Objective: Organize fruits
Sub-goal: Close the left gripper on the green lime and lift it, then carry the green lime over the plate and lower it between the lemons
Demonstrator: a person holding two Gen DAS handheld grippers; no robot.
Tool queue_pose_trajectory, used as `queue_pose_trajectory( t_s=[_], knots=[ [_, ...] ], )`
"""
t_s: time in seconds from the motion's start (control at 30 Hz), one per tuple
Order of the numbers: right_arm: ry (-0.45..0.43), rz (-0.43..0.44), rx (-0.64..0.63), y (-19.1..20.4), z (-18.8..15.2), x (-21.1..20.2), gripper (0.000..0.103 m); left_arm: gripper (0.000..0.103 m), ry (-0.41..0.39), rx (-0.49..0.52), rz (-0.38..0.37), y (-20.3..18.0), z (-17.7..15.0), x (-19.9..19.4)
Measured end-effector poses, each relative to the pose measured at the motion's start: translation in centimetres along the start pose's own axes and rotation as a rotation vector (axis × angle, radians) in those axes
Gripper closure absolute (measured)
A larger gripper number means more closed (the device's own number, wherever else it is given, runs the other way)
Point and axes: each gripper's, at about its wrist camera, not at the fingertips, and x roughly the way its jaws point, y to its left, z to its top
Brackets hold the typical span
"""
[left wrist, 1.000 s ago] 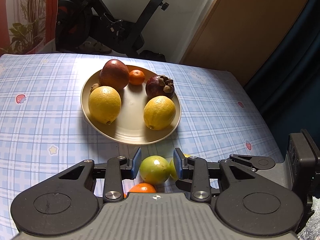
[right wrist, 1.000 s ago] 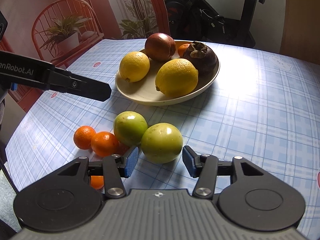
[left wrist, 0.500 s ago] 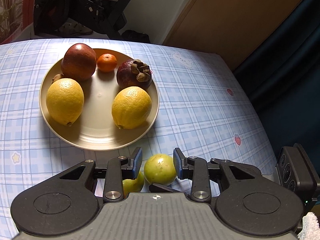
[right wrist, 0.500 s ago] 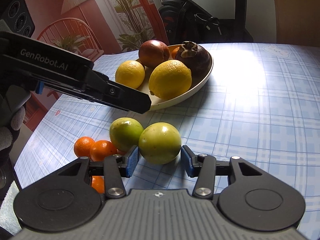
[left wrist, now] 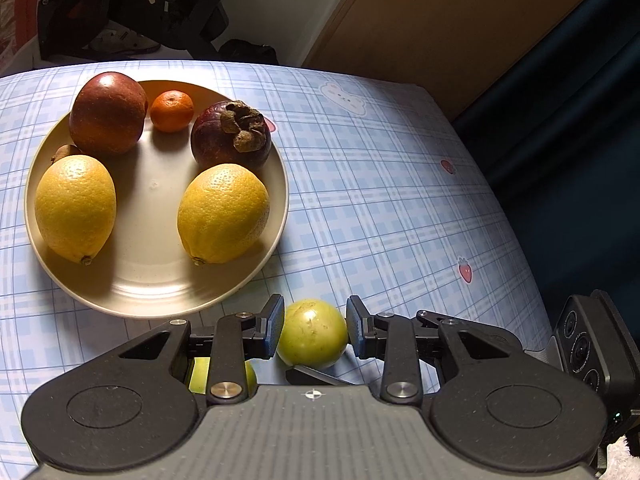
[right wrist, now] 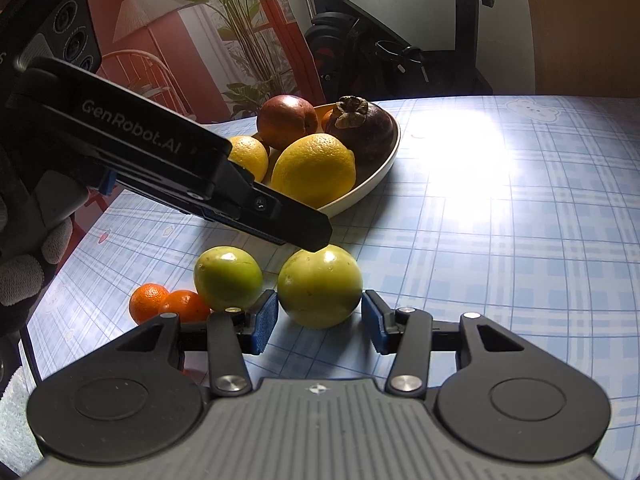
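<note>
Right hand-held gripper (right wrist: 320,320): blue pads (right wrist: 266,320) set against both sides of round green fruit (right wrist: 320,288), clamped on it. Fruit resting on blue checked cloth surface (left wrist: 380,200), just in front of beige round plate (left wrist: 152,308).

Left hand-held gripper (left wrist: 314,320): angled down from the left in the right wrist view, tip right at the top of the same green fruit; contact cannot be told. Pads a narrow gap apart, gripping nothing. Held by a grey gloved hand (right wrist: 24,276).

Second round green fruit (right wrist: 228,278) just left of the first, not quite touching it. Two small orange mandarins (right wrist: 150,302) (right wrist: 184,306) touching each other, left of that, all on the cloth.

On the plate: two yellow lemons (left wrist: 76,208) (left wrist: 222,212) at the near side, dark red apple (left wrist: 108,112) at the far left, small orange mandarin (left wrist: 172,111) beside it, dark purple mangosteen with dried brown cap (left wrist: 230,136) at the far right, touching the right-hand lemon. Small brown item behind the left lemon, mostly hidden.
</note>
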Motion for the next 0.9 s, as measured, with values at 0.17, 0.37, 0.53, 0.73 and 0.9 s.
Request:
queue_pose_trajectory(
  t_s=[0.17,0.37,0.53,0.73,0.9],
  knots=[
    [-0.004,0.006,0.015,-0.1,0.0,-0.1,0.054,0.068,0.018,-0.008,-0.01,0.2,-0.2,0.8],
    [-0.01,0.013,0.02,-0.3,-0.1,-0.4,0.055,0.067,0.024,-0.014,-0.009,0.4,-0.2,1.1],
    [-0.012,0.016,0.001,-0.1,0.4,-0.6,0.056,0.067,0.019,-0.029,-0.017,0.6,0.2,0.8],
    [-0.037,0.024,-0.051,1.1,2.8,-1.0,0.056,0.067,-0.044,-0.045,-0.024,0.9,0.8,-1.4],
    [-0.063,0.052,-0.089,2.3,5.6,-0.6,0.056,0.068,-0.116,-0.07,-0.022,1.9,2.3,-4.2]
  ],
)
